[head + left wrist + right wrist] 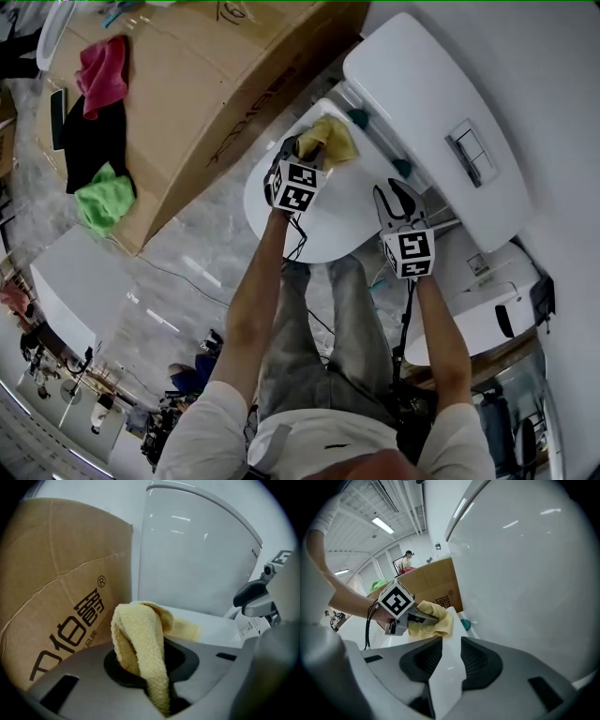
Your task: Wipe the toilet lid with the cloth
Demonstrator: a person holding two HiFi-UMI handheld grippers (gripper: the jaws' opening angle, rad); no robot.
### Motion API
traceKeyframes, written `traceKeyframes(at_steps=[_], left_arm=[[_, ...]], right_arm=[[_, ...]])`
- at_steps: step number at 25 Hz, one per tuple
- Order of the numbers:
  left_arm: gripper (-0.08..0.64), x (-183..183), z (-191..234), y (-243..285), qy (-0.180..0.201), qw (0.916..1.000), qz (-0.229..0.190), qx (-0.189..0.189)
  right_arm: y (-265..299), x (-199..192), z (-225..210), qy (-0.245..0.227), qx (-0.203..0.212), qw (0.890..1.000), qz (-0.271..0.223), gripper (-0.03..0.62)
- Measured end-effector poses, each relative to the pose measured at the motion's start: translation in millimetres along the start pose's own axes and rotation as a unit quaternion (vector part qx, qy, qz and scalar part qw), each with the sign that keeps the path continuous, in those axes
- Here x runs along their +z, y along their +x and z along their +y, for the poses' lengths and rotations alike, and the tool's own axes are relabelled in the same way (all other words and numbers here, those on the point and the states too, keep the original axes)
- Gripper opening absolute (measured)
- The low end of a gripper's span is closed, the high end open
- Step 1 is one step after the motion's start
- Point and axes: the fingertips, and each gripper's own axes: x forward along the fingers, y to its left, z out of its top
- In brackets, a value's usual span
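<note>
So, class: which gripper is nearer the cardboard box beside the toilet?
Left. The left gripper, shut on the yellow cloth, is at the edge of the toilet lid next to the cardboard box; the right gripper, open, is over the lid's opposite side, farther off.

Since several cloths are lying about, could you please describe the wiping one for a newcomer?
Find the white toilet lid beside the big cardboard box. At the lid's far end, near the tank, the left tongs pinch a crumpled cloth. It alone is pale yellow; the pink cloth and the green cloth lie on the box.
</note>
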Motion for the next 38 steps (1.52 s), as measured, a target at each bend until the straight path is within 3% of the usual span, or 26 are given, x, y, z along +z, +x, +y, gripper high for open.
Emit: traceKeyframes(at_steps=[8,15,38], left_arm=[[0.08,-12.4,21.3,-7.4,-0.011,0.9993,0.013,0.033],[0.08,-29.6,26.5,-17.2,-0.008,0.9989,0.022,0.04],[0.079,-73.4,-30.1,-40.6,0.03,0.9988,0.038,0.003]], right_arm=[[-6.4,-4.6,6.2,-0.001,-0.003,1.0,0.0,0.138],[-20.3,-19.1,10.2,0.013,-0.019,1.0,0.002,0.138],[-55.6,-59.2,37.7,0.053,-0.06,0.997,0.0,0.137]])
